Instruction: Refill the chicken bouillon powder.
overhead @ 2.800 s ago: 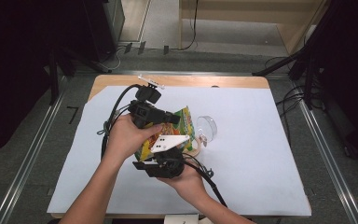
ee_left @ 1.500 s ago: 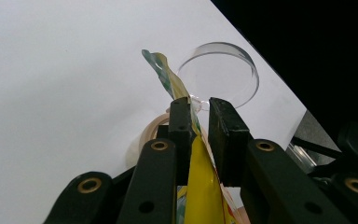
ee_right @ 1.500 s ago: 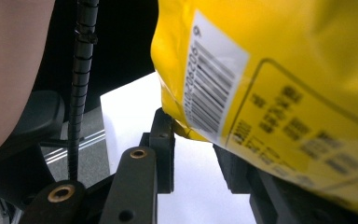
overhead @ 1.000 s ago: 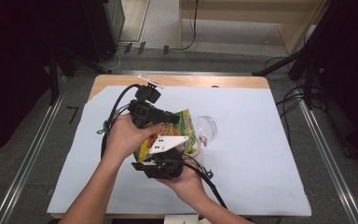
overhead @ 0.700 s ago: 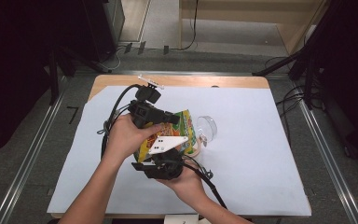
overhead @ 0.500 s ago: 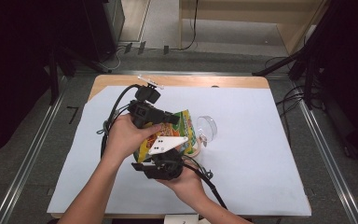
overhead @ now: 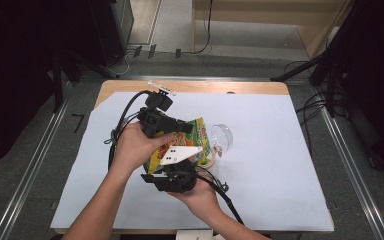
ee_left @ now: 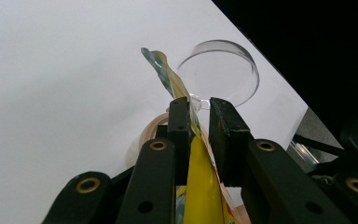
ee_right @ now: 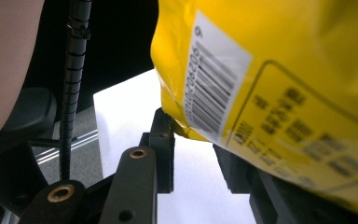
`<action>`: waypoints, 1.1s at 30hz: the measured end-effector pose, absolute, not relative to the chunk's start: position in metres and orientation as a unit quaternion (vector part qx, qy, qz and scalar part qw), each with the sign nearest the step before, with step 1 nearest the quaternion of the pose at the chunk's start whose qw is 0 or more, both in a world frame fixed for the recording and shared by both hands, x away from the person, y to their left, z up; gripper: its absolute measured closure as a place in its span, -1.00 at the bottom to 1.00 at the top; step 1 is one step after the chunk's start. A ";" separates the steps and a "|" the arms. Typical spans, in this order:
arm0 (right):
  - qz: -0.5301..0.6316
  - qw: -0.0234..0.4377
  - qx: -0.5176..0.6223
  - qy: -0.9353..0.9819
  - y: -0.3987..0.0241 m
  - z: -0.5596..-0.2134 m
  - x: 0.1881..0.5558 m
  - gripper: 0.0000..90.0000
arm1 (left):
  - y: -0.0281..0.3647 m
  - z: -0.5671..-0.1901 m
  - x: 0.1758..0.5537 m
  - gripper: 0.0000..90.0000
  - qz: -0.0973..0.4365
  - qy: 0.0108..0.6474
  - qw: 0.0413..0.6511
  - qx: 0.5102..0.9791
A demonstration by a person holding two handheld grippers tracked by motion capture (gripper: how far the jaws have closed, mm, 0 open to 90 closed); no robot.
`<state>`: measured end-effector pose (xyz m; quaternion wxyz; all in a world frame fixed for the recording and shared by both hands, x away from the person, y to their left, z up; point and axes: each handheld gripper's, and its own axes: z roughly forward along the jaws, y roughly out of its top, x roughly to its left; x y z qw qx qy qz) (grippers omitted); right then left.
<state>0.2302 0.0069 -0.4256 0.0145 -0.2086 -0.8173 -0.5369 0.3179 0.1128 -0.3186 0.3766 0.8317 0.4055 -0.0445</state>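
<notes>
A yellow and green snack bag (overhead: 194, 137) hangs above the table between both grippers. My left gripper (overhead: 182, 128) comes in from the upper left and is shut on the bag's thin top seam; in the left gripper view the seam (ee_left: 200, 186) runs up between the closed jaws of the left gripper (ee_left: 198, 105). My right gripper (overhead: 179, 170) sits below, under its white plate. In the right gripper view the barcode side of the bag (ee_right: 284, 70) drops between the jaws of the right gripper (ee_right: 193, 135), which are shut on its lower edge.
A clear round dish (overhead: 221, 136) (ee_left: 219, 70) lies on the white sheet (overhead: 280, 175) just right of the bag. A beige ring (overhead: 211, 161) (ee_left: 149, 130) rests beside it. Cables trail from both grippers. The wooden table edge (overhead: 205, 87) shows at the back.
</notes>
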 end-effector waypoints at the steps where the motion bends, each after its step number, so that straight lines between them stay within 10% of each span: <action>1: -0.537 0.015 -0.208 -0.817 0.007 -0.426 0.230 0.58 | 0.113 -0.318 0.317 0.76 -0.044 0.406 0.376 0.832; 33: -0.539 0.023 -0.216 -0.814 0.007 -0.419 0.243 0.59 | 0.112 -0.312 0.332 0.77 -0.049 0.409 0.376 0.830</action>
